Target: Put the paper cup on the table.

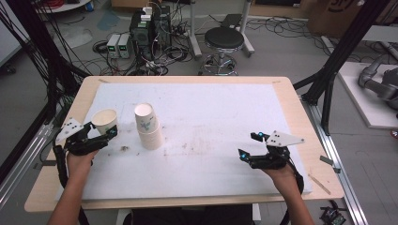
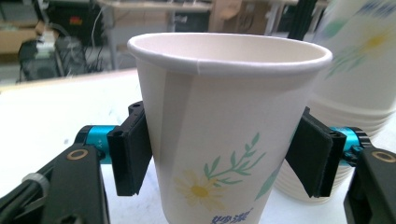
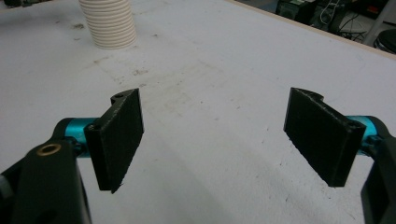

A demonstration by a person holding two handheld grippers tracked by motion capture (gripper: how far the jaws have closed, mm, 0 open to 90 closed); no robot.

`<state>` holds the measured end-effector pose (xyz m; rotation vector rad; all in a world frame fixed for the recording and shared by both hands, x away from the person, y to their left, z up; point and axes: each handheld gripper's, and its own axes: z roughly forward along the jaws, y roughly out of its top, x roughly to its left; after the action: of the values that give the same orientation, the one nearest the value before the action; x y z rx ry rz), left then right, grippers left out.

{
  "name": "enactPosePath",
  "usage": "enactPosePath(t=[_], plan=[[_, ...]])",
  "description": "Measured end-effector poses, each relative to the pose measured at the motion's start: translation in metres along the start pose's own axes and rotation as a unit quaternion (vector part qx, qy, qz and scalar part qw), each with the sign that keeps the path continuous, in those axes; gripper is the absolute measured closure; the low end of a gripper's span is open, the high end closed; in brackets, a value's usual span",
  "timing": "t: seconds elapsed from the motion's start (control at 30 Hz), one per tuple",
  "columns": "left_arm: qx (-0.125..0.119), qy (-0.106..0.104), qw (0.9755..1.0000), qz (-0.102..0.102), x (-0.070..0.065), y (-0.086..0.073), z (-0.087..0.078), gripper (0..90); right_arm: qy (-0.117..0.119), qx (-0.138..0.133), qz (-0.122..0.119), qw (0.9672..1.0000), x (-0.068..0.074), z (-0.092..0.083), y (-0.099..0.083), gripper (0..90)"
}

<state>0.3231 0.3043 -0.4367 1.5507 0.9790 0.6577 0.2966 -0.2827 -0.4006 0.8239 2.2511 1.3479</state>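
A: Where is the single paper cup (image 1: 104, 121)?

B: Near the left edge of the desk (image 1: 187, 201), on the white sheet (image 1: 211, 117) that covers most of the top. The left gripper (image 1: 101, 136) has it between its jaws, upright, mouth open to the top.

A: How tight is that grip?

B: In the left gripper view both black pads (image 2: 130, 149) lie against the sides of the cup (image 2: 224, 130), one each side, about halfway up its wall. So the jaws are closed onto it, as wide apart as the cup is. The cup has a daisy and green leaves printed on it, with blue characters below.

A: And the stack of cups (image 1: 148, 125)?

B: Just beside the held cup, toward the middle of the desk, standing on the sheet and leaning a little. In the left gripper view the stack (image 2: 355, 102) rises behind the right-hand pad, blurred. I cannot tell if the two touch.

A: The other hand?

B: The right gripper (image 1: 251, 145) is near the right front corner of the sheet, well apart from the cups. Its jaws are spread wide with nothing between them; the right gripper view shows bare, scuffed sheet (image 3: 219, 93) in the gap, and the ribbed foot of the stack (image 3: 109, 23) far off at the top left
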Motion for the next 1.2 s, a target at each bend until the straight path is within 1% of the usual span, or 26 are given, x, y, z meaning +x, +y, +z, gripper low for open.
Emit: enactPosePath(t=[0.07,0.13,0.23,0.3,0.33,0.47,0.53,0.57,0.6,0.7,0.77,0.9,1.0,1.07,1.13,1.17,1.2], plan=[[0.018,0.008,0.9998,0.002,0.001,-0.003,0.004,30.2,0.0,0.0,0.001,1.0,0.0,0.0,0.0,20.3],[0.03,0.014,0.9995,0.0,0.002,-0.007,0.007,30.3,-0.001,0.0,-0.001,1.0,0.0,-0.001,-0.001,20.3],[0.054,0.025,0.9983,-0.003,0.004,-0.012,0.01,30.5,-0.002,-0.001,-0.001,1.0,-0.001,-0.001,-0.001,20.3],[0.066,0.031,0.9973,-0.006,0.004,-0.013,0.011,30.7,-0.002,0.0,0.002,1.0,-0.001,-0.002,-0.001,20.3],[0.069,0.034,0.9971,-0.005,0.005,-0.013,0.012,30.8,-0.002,0.0,0.001,1.0,-0.001,-0.002,-0.001,20.3],[0.091,0.041,0.995,-0.001,0.004,-0.015,0.014,31.1,-0.002,-0.001,-0.002,1.0,-0.001,-0.002,-0.001,20.3],[0.104,0.049,0.9934,0.004,0.004,-0.016,0.015,31.3,-0.003,-0.002,-0.002,1.0,-0.001,-0.002,-0.001,20.2],[0.11,0.051,0.9925,0.002,0.004,-0.017,0.016,31.5,-0.002,-0.002,0.0,1.0,-0.001,-0.003,-0.001,20.2],[0.112,0.053,0.9922,-0.001,0.005,-0.018,0.016,31.5,-0.002,-0.001,0.0,1.0,-0.001,-0.003,-0.001,20.3],[0.109,0.055,0.9926,-0.005,0.005,-0.019,0.015,31.5,-0.001,-0.001,-0.001,1.0,-0.001,-0.003,-0.001,20.3],[0.11,0.056,0.9924,-0.001,0.004,-0.02,0.013,31.4,-0.001,-0.001,0.0,1.0,0.0,-0.003,-0.001,20.3],[0.117,0.06,0.9913,0.001,0.002,-0.022,0.007,30.5,-0.002,-0.002,-0.002,1.0,-0.001,-0.004,-0.002,20.3],[0.124,0.065,0.9901,-0.005,0.0,-0.024,0.005,30.0,-0.002,-0.003,-0.001,1.0,-0.001,-0.004,-0.002,20.3],[0.135,0.067,0.9886,-0.004,-0.001,-0.024,0.004,30.0,-0.001,-0.002,0.0,1.0,-0.001,-0.005,-0.001,20.3],[0.14,0.07,0.9877,-0.007,-0.002,-0.025,0.004,29.0,-0.001,-0.003,0.001,1.0,0.0,-0.005,-0.001,20.3],[0.142,0.07,0.9874,-0.005,-0.003,-0.025,0.004,27.5,-0.002,-0.004,-0.002,1.0,-0.001,-0.006,-0.001,20.3],[0.145,0.073,0.9867,-0.006,-0.004,-0.025,0.004,24.1,-0.003,-0.002,0.0,1.0,-0.001,-0.006,-0.001,20.3]])
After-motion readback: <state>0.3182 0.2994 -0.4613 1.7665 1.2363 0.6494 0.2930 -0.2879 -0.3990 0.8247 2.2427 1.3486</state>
